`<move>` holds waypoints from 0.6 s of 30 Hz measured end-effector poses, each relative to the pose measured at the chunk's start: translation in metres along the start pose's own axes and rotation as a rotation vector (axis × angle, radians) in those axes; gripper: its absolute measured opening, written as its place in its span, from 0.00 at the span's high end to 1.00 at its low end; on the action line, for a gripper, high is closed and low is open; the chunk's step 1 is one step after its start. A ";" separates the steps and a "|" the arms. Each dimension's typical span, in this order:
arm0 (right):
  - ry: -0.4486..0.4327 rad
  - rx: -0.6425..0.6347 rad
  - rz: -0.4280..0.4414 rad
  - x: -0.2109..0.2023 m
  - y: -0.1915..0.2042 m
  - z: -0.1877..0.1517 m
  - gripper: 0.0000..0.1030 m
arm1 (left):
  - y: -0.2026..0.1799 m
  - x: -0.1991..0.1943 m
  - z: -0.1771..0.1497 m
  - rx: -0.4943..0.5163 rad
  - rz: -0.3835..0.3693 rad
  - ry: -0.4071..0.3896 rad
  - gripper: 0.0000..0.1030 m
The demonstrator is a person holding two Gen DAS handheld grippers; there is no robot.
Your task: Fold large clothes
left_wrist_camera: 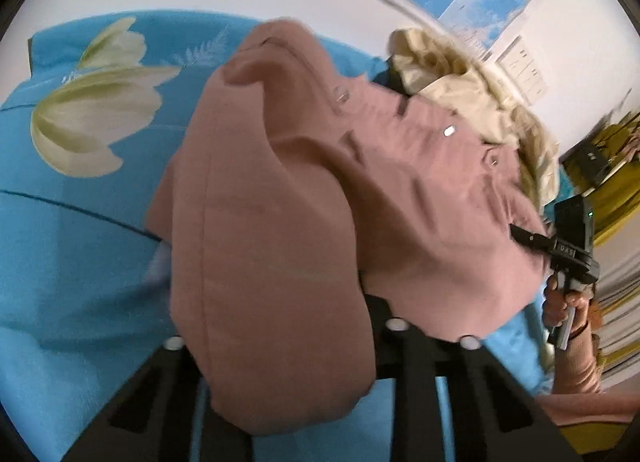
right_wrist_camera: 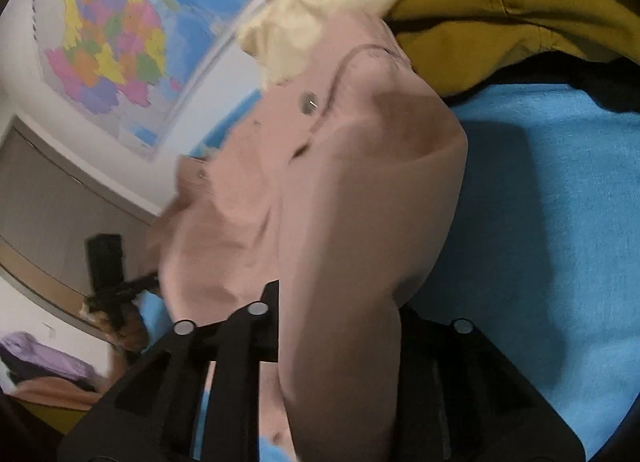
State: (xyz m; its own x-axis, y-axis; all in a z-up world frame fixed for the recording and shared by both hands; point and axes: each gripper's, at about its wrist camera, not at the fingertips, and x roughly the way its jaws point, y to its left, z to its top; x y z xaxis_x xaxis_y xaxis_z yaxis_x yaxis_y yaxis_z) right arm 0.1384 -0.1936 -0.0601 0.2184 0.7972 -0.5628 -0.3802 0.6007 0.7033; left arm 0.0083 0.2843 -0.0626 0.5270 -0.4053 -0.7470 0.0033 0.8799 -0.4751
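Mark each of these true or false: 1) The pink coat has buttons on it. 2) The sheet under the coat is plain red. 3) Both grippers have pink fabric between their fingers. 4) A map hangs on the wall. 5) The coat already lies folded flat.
1) True: the pink coat shows buttons.
2) False: the bedsheet is blue with a pale flower print.
3) True: the left gripper and the right gripper are each closed on pink fabric.
4) True: a coloured map is on the wall.
5) False: it is bunched and lifted.
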 end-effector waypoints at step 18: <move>-0.144 -0.083 -0.419 -0.090 0.027 -0.029 0.17 | -0.005 -0.067 -0.026 0.118 0.235 -0.105 0.17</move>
State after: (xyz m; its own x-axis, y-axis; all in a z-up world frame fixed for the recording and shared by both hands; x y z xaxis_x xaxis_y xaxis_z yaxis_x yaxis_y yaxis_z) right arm 0.0822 -0.2507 -0.0027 0.4891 0.4901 -0.7216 -0.3017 0.8712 0.3872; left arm -0.0489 0.3013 -0.0220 0.6102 -0.1643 -0.7750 -0.0334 0.9720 -0.2324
